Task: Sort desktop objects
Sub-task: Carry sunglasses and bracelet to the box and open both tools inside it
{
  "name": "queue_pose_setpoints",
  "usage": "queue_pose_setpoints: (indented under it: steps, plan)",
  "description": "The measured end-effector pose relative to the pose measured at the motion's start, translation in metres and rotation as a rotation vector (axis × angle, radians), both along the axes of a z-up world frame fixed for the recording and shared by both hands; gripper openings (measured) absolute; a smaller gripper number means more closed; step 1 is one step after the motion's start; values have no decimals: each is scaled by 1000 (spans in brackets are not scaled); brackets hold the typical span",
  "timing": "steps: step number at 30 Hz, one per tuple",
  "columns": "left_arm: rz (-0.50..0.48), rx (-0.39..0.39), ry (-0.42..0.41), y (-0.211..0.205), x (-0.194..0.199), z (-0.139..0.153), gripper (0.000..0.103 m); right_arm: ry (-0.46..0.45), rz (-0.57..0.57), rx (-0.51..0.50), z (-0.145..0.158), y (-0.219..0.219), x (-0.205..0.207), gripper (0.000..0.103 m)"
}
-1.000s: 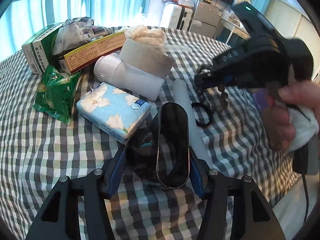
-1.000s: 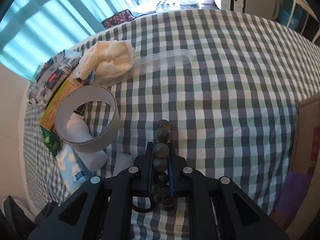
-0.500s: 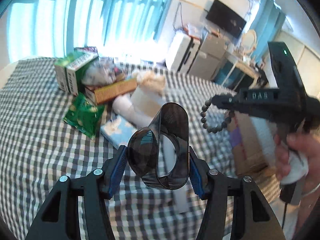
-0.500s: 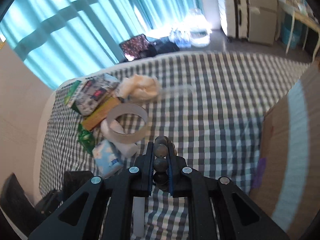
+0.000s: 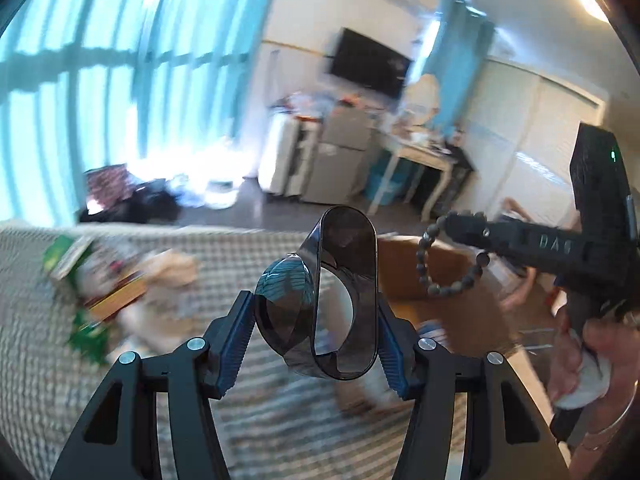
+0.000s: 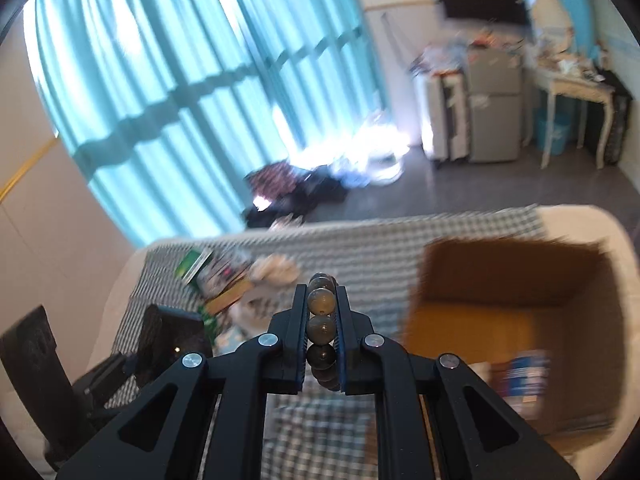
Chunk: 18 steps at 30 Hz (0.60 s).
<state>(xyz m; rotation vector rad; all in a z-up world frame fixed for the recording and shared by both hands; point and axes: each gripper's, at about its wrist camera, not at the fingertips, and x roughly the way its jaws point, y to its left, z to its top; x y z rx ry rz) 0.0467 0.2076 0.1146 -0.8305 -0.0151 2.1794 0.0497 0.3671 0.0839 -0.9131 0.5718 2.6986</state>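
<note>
My left gripper (image 5: 316,332) is shut on a dark smoky plastic holder (image 5: 324,300) and holds it high above the checked table (image 5: 40,360). My right gripper (image 6: 322,312) is shut on a brown bead bracelet (image 6: 321,300); in the left wrist view the bracelet (image 5: 434,284) hangs from that gripper above an open cardboard box (image 5: 412,272). The box (image 6: 512,312) sits to the right of the table in the right wrist view.
A blurred pile of green boxes, packets and a cream cloth (image 6: 240,276) lies on the table's far left. A blue-and-white item (image 6: 524,376) lies inside the box. Fridges, a desk and teal curtains stand behind.
Both grippers have risen well above the table and swung right toward the cardboard box, each keeping its object. The views now tilt up at the room.
</note>
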Motion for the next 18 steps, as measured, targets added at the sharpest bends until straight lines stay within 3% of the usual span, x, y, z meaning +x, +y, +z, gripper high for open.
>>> queue_pose_setpoints:
  steps: [3, 8, 15, 17, 18]
  plan:
    - [-95, 16, -16, 47, 11, 3, 59, 3, -78, 23, 12, 31, 31, 11]
    - [-205, 27, -82, 107, 26, -11, 59, -48, -171, 28, 3, 71, 59, 11]
    - [-234, -105, -94, 156, 36, -49, 59, -131, -223, -31, -36, 111, 75, 11]
    - [-231, -135, -76, 160, 36, -54, 65, -146, -225, -54, -45, 117, 75, 11]
    - [-227, -143, -71, 161, 36, -57, 77, -146, -227, -61, -47, 120, 76, 11]
